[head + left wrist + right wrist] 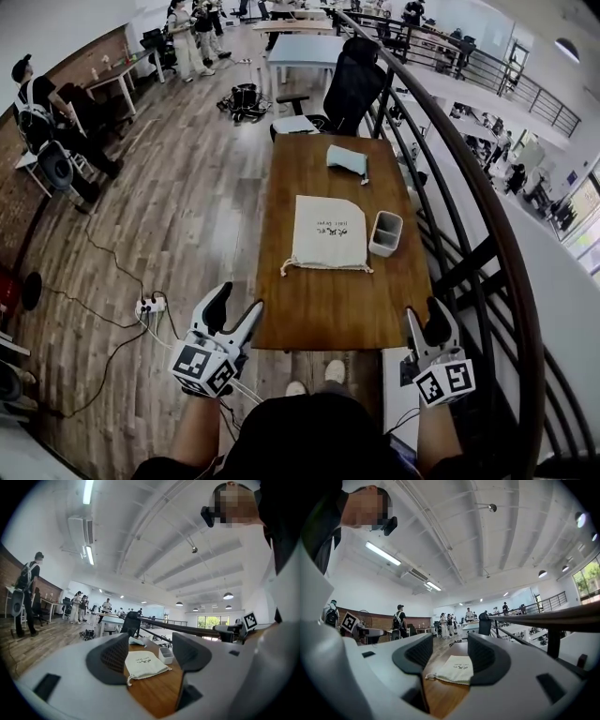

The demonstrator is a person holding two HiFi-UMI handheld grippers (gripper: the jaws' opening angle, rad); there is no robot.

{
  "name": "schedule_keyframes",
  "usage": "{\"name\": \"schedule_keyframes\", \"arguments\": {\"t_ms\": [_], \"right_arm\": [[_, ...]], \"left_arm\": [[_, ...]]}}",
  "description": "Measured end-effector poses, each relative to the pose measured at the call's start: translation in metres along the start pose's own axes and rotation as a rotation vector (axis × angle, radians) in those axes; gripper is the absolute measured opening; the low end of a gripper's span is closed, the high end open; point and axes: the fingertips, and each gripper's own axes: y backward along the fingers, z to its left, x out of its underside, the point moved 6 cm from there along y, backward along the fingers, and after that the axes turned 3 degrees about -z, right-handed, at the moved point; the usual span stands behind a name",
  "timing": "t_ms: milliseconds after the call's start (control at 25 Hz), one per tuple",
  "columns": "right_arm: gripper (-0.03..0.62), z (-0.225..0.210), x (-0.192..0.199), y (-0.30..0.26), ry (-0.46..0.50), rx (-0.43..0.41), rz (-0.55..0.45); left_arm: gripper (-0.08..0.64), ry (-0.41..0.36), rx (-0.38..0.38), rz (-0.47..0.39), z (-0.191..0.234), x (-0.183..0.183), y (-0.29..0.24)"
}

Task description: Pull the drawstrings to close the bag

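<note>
Bag (328, 234) flat at table (309, 314) middle, cords toward near edge, unheld; left gripper (239, 300) off near-left corner, jaws spread, empty; grey box (385, 233) just beside, toward right edge; right gripper (424, 314) at near-right corner, jaws spread, empty

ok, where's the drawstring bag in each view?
Head view: bag at the middle of the table, drawstring end nearest.
Left gripper view: bag low centre, framed between the jaws.
Right gripper view: bag low centre, between the jaws.
Shared landmark: black chair beyond the table.
</note>
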Motion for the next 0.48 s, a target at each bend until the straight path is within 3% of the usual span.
{"name": "schedule_keyframes", "arguments": {"t_ms": [480], "right_arm": [[0.221, -0.039, 0.028, -0.07, 0.002, -0.017, 0.087]], "left_arm": [[0.291, 0.017, 0.026, 0.089, 0.028, 0.025, -0.07]]}}
